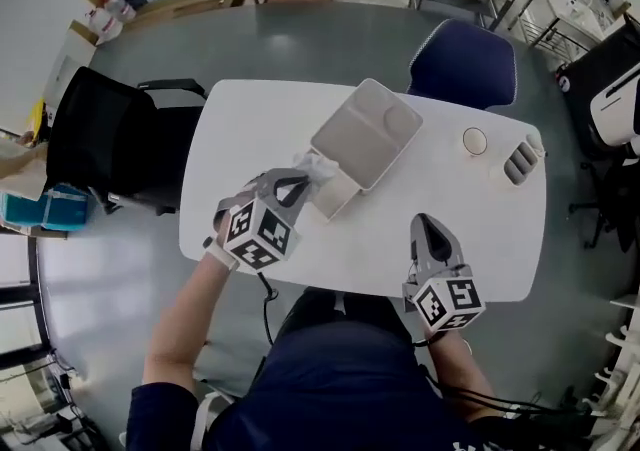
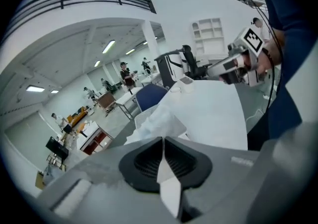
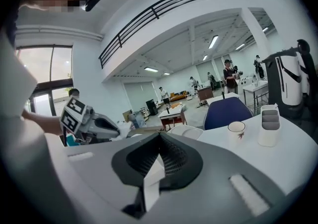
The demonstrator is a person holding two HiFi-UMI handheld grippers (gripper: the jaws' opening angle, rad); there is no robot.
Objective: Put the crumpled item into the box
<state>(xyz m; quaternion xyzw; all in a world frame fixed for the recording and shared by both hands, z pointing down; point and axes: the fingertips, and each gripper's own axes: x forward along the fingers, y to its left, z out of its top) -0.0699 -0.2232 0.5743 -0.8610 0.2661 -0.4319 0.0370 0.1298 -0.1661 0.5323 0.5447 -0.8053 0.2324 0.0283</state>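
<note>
So the left gripper (image 1: 298,179) (image 2: 162,141) has its jaws squeezed together on the crumpled white paper wad (image 1: 320,167) (image 2: 159,118). In the left gripper view the wad bunches up just past the tips, all soft folds and creases. The right gripper (image 1: 428,224) (image 3: 160,138) is closed too, with nothing in it, and it sits low over the near edge of the white rounded table (image 1: 260,119), toward the right.

Only the head view really shows the layout. The wad is pinched right at the left corner of the open grey-beige box (image 1: 368,131), touching or just off its rim (can't tell which). The box sits mid-table, angled toward the far edge.

The right gripper view gives you the left gripper side-on, with a bit of white at its tip. It also shows the small white cup (image 1: 475,141) (image 3: 236,129) and the white slotted holder (image 1: 520,159) (image 3: 270,126) by the right edge.
</note>
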